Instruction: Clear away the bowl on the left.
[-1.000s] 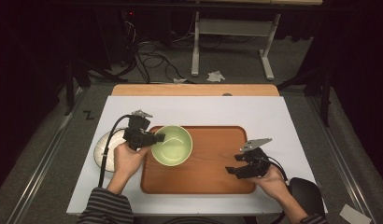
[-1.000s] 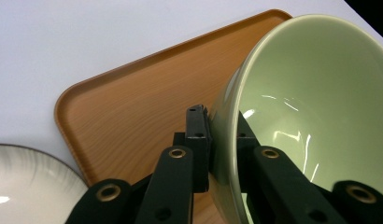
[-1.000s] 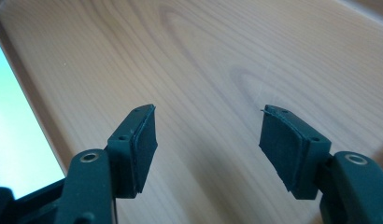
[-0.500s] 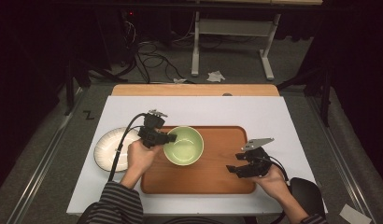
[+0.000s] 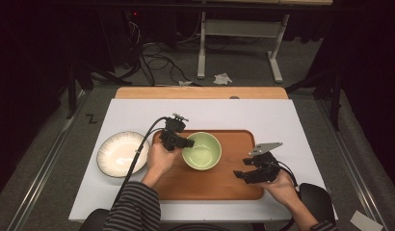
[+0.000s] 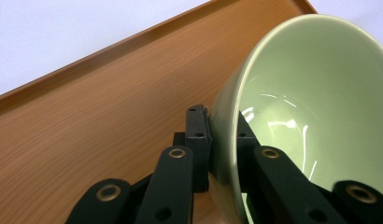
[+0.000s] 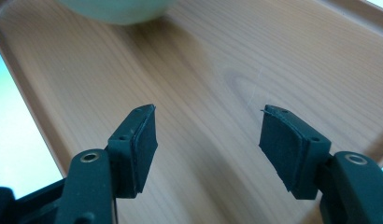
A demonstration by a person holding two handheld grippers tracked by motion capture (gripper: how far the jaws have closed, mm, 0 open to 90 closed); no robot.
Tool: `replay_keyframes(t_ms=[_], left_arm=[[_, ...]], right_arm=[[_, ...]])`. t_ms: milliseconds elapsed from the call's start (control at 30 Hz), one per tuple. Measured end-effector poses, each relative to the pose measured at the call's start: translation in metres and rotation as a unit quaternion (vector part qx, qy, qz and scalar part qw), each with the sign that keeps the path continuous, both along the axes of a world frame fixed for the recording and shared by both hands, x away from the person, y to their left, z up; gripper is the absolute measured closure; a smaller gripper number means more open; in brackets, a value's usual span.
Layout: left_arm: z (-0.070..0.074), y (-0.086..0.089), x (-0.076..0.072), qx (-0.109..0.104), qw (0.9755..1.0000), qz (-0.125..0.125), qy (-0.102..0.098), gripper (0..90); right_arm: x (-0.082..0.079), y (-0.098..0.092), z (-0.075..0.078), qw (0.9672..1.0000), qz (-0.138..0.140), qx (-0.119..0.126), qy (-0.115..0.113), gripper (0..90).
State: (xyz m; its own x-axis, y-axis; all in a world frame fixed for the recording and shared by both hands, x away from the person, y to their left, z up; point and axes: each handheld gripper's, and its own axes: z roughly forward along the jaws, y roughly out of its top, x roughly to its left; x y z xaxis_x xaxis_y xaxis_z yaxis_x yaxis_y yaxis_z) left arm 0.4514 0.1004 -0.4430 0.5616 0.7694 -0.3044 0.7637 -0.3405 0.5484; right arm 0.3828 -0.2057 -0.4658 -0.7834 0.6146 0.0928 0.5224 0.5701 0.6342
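Observation:
A pale green bowl (image 5: 202, 151) sits over the middle of the wooden tray (image 5: 234, 187). My left gripper (image 5: 187, 143) is shut on the bowl's left rim. In the left gripper view the rim of the green bowl (image 6: 301, 107) is pinched between the two black jaws, one pad outside the wall and one inside, with my left gripper (image 6: 222, 140) over the wooden tray (image 6: 96, 107). My right gripper (image 5: 240, 174) rests open over the tray's right part, empty. In the right gripper view my right gripper (image 7: 208, 135) has only the tray's wood (image 7: 217, 70) between its pads; the green bowl (image 7: 115, 9) lies beyond.
A white ribbed plate (image 5: 122, 153) lies on the white table top (image 5: 205, 113) left of the tray. A wooden board (image 5: 200, 93) lines the table's far edge. Cables and a desk frame (image 5: 239, 43) stand on the floor behind.
My left gripper has carried the green bowl to the right, from the tray's left part toward its middle, and a little lower. My right gripper has stayed put.

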Motion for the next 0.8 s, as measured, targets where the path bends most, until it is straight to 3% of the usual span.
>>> replay_keyframes(t_ms=[600, 800], left_arm=[[-0.026, -0.013, 0.013, 0.021, 0.9995, 0.011, 0.023, 82.0], [-0.028, -0.013, 0.015, 0.012, 0.9994, 0.014, 0.030, 82.0]], right_arm=[[0.000, 0.000, 0.000, 1.0000, 0.005, -0.003, 0.004, 38.1], [0.000, 0.000, 0.000, 1.0000, 0.005, -0.003, 0.005, 38.0]])
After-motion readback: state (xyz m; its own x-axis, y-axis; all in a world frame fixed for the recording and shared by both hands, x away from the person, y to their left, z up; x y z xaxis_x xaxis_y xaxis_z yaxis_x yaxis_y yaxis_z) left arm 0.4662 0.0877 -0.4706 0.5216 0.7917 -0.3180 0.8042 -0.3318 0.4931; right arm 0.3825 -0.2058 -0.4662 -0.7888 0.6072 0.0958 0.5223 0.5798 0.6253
